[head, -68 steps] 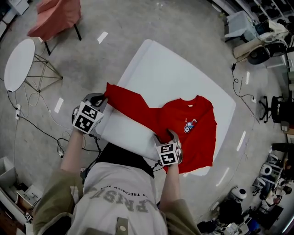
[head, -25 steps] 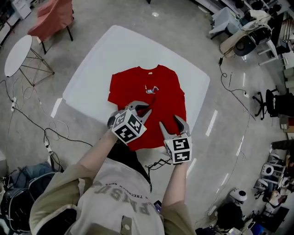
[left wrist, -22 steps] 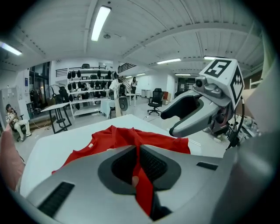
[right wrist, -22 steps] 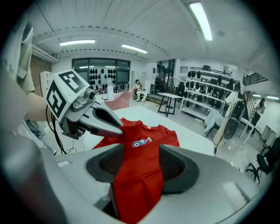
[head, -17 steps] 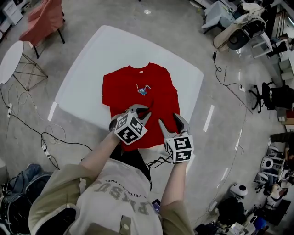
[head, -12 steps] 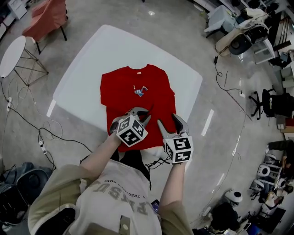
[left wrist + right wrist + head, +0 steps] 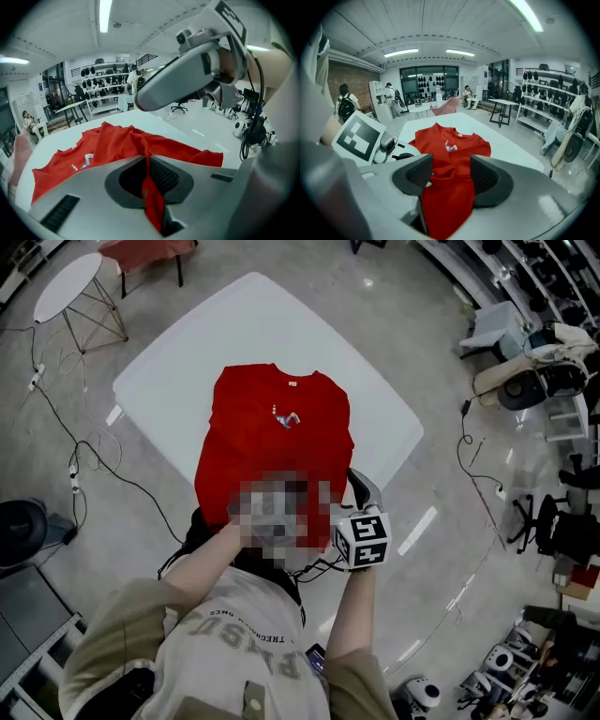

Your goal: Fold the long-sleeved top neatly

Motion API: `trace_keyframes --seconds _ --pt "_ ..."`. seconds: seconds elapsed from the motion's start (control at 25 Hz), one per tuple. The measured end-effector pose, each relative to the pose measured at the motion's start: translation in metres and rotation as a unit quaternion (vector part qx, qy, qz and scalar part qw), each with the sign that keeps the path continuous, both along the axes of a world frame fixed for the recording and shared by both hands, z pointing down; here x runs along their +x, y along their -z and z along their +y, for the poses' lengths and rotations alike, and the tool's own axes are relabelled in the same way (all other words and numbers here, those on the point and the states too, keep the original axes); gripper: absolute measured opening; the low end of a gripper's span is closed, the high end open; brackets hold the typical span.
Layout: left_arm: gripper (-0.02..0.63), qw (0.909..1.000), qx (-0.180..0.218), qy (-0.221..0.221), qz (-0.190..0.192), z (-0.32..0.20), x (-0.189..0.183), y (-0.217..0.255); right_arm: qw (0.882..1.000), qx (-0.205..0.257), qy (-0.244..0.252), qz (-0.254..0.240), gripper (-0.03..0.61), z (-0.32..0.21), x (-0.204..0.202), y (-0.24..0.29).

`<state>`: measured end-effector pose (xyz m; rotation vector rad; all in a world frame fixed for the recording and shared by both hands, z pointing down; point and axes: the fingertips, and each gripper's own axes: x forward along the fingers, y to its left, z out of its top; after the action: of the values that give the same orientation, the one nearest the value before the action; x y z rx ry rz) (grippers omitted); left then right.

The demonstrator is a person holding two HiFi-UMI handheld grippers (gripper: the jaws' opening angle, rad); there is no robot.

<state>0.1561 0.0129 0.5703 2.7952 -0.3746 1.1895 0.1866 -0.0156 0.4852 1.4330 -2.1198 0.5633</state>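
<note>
Head view: top (image 7: 277,442) flat on desk (image 7: 187,343), hem at near edge | sleeve stretched sideways earlier, now folded in | left tool (image 7: 149,161) pinches a hem fold, blurred out here | right tool (image 7: 451,164) grips a thick bunch

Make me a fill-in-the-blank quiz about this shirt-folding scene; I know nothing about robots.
The top is coloured ___. It lies on a ___ table. Its collar points ___ from the person. The left claw is ___ on a pinch of the fabric.
Missing words: red; white; away; shut.
</note>
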Motion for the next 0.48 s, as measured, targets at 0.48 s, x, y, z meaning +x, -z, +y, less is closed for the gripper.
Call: trace_keyframes --seconds 0.48 --pt "0.285 0.9929 -0.031 0.113 -0.019 0.035 -0.017 -0.014 0.986 -0.084 0.142 0.016 0.241 -0.007 -0.001 -0.074"
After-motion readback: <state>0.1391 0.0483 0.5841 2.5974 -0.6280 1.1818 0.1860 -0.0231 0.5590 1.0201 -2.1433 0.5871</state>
